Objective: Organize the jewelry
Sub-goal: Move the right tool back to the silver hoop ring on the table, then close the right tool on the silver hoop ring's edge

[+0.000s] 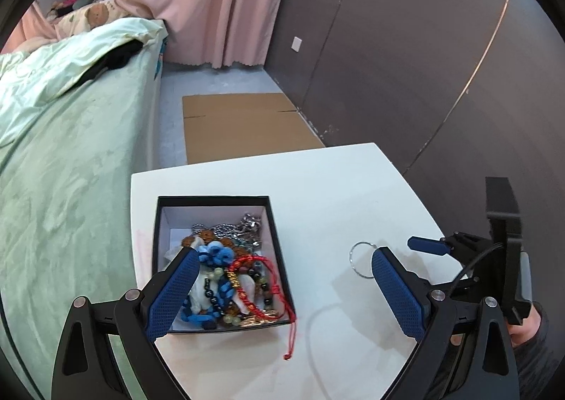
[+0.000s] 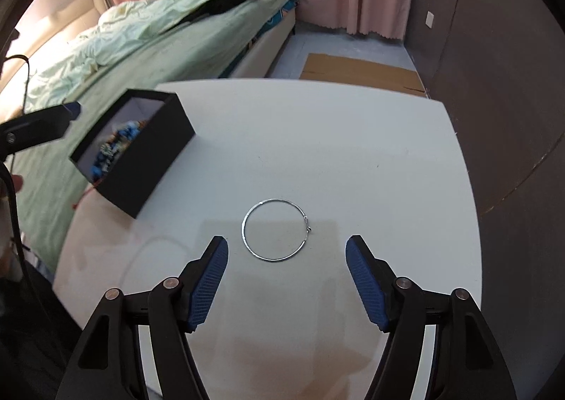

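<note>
I hold one tool in each hand over the white bench [image 2: 353, 153]. My right tool [image 2: 286, 251] points down at the bench, and its two blue fingers [image 2: 208, 283] stand wide apart with nothing held. A thin silver ring bracelet [image 2: 274, 230] lies flat on the bench just in front of this tool, in line with the gap between the fingers but a bit past their tips, and neither finger touches it. My left tool [image 1: 284, 266] is wide open too and holds nothing. Its left finger [image 1: 176, 294] hangs over the near left corner of a black box [image 1: 212, 200] with white inside walls. I cannot tell if that finger touches what is in the box. The box sits on the bench off to the left of my right tool. It is full of jewelry [image 1: 233, 276] all mixed up: blue beads, a red string bracelet, dark beads, pale beads and silver chains. A red string [image 1: 291, 340] hangs over the near wall of the box and lies on the bench. The silver ring lies just beside the tip of my left tool's right finger. Past the bench there is a bed with a green blanket [image 1: 70, 170], a flat piece of cardboard [image 1: 243, 128] on the floor and pink curtains [image 1: 219, 1].
</note>
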The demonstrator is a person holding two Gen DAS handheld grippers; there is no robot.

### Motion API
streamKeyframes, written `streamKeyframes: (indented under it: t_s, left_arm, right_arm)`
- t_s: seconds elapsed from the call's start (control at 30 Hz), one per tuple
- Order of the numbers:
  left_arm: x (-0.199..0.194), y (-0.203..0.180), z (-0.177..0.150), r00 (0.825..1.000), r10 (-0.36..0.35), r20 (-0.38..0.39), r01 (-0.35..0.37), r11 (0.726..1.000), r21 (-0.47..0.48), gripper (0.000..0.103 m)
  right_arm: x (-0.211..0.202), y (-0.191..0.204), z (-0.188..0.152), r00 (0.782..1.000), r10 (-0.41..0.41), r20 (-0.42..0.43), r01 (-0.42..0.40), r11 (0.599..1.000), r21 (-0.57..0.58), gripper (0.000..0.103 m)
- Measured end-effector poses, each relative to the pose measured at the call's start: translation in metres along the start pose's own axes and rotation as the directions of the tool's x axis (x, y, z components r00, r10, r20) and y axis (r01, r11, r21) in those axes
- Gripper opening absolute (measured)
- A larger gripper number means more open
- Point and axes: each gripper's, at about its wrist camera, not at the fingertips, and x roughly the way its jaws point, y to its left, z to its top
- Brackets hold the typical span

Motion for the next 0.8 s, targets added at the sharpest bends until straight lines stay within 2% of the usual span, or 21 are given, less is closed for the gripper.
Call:
streamKeyframes:
  t_s: [0.17, 0.47, 0.63, 0.73, 0.8]
  left_arm:
    - [0.002, 0.010, 0.004, 1.000, -0.002, 0.004, 0.002, 1.000, -0.027, 0.098]
    - [0.005, 0.018, 0.010, 1.000, 0.007, -0.003, -0.007, 0.999, -0.041, 0.098]
    - [0.000, 0.024, 0.012, 1.000, -0.005, 0.011, 0.006, 0.998, -0.067, 0.098]
    - [-0.004, 0.027, 0.012, 1.000, 0.000, 0.017, 0.001, 0.997, -0.074, 0.098]
    - [-0.006, 0.030, 0.012, 1.000, -0.001, 0.020, 0.003, 0.997, -0.084, 0.098]
  right_arm:
    - [0.015, 0.002, 0.002, 0.999, 0.027, -0.027, -0.028, 1.000, -0.003, 0.069]
    - [0.032, 0.022, 0.000, 0.998, -0.043, -0.052, 0.037, 0.992, -0.117, 0.069]
    - [0.032, 0.019, 0.005, 0.998, -0.034, -0.045, 0.029, 0.994, -0.104, 0.068]
    - [0.033, 0.019, 0.006, 0.999, -0.035, -0.042, 0.030, 0.994, -0.104, 0.065]
    - [0.032, 0.019, 0.007, 0.999, -0.032, -0.038, 0.028, 0.994, -0.106, 0.053]
